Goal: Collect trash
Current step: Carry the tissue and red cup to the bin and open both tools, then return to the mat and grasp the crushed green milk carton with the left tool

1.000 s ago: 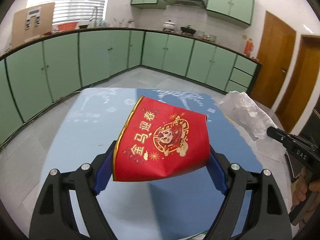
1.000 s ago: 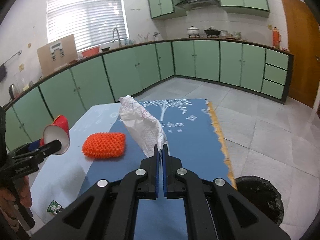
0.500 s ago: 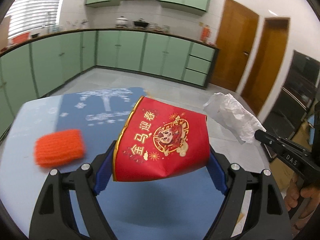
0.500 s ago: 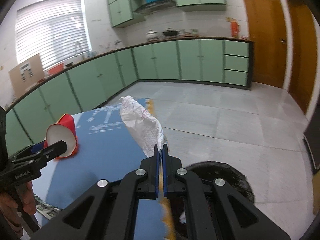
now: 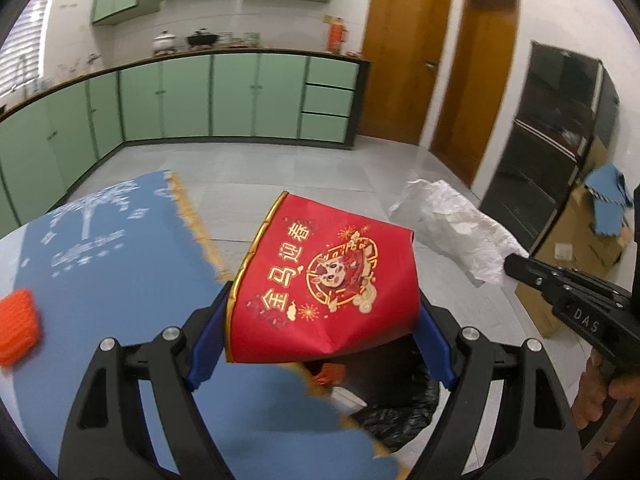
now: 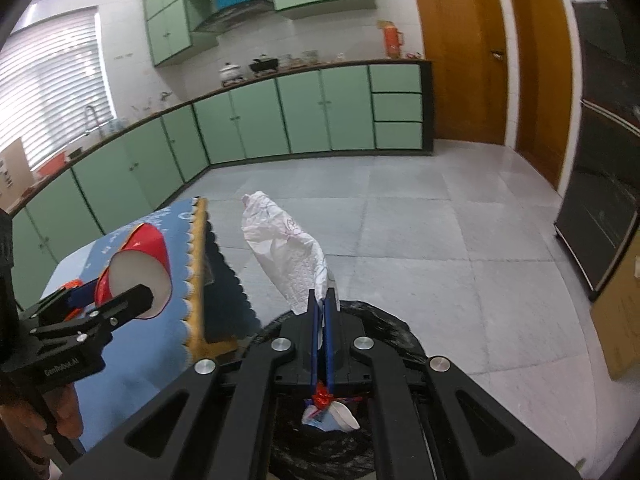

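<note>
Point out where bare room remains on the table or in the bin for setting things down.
Table: bare blue tablecloth between the orange sponge and its fringed edge. The black bin is mostly open; a few scraps lie inside.

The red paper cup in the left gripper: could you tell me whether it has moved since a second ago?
Yes. The red paper cup, once over the blue tablecloth, now overhangs its edge above the black trash bag.

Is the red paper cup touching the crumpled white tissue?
Apart. The left wrist view shows bare floor between the red paper cup and the crumpled white tissue; each is clamped in a different gripper.
</note>
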{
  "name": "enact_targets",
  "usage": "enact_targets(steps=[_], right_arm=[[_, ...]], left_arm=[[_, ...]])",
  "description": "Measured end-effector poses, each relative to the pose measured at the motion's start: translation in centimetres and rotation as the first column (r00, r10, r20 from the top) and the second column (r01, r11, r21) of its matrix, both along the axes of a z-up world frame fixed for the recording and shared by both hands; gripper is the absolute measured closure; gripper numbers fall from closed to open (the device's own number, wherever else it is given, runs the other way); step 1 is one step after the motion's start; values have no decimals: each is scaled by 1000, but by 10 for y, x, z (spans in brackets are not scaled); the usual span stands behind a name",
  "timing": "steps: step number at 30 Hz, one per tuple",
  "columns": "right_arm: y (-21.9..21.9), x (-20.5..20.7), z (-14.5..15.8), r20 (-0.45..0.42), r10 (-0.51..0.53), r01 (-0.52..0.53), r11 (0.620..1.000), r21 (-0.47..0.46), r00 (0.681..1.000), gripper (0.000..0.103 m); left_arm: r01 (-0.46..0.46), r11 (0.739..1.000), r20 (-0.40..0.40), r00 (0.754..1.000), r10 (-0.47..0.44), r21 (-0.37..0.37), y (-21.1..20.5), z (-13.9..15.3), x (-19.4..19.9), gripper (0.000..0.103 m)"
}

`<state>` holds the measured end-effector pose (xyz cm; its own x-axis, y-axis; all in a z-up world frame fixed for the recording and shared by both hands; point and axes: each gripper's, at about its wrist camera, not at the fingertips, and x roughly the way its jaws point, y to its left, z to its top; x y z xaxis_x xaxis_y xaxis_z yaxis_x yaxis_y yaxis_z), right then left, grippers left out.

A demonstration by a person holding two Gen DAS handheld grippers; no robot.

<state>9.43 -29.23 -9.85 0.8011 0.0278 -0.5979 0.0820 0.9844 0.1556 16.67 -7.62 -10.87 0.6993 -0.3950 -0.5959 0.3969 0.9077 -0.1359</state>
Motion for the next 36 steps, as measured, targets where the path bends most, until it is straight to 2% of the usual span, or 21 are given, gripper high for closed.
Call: enact_targets(steps=[5,10,15,21,22,23,26,36], right_arm=[[-24,-6,-14,-35,-39,39,999,3,999,100],[-36,-6,-28,-70,-57,57,998,5,996,100],[-37,0,-41,-101,-59,61,998,15,993,100],[-30,17,-53,-139,-38,41,999,22,990,98],[-28,21,-55,-149,-40,43,999,16,988,92],[-27,25,-58,-160,-42,44,999,12,986,80],[-24,29,-62,-171,-39,42,999,15,985,69],[3,23,-38,-110,0,1,1000,8,994,45]], left_arm=[[67,998,-33,997,-67,12,-36,-17,9,24],[108,993,-79,991,-105,35,-54,-33,19,23],[116,993,-105,988,-111,37,-51,-39,20,22],[73,997,-108,992,-70,22,-31,-33,23,21],[63,998,-107,992,-60,20,-27,-32,23,21],[54,998,-106,993,-52,19,-24,-30,23,21],[27,1000,-105,994,-26,14,-13,-24,23,21],[-89,996,-60,994,89,2,42,5,5,20]])
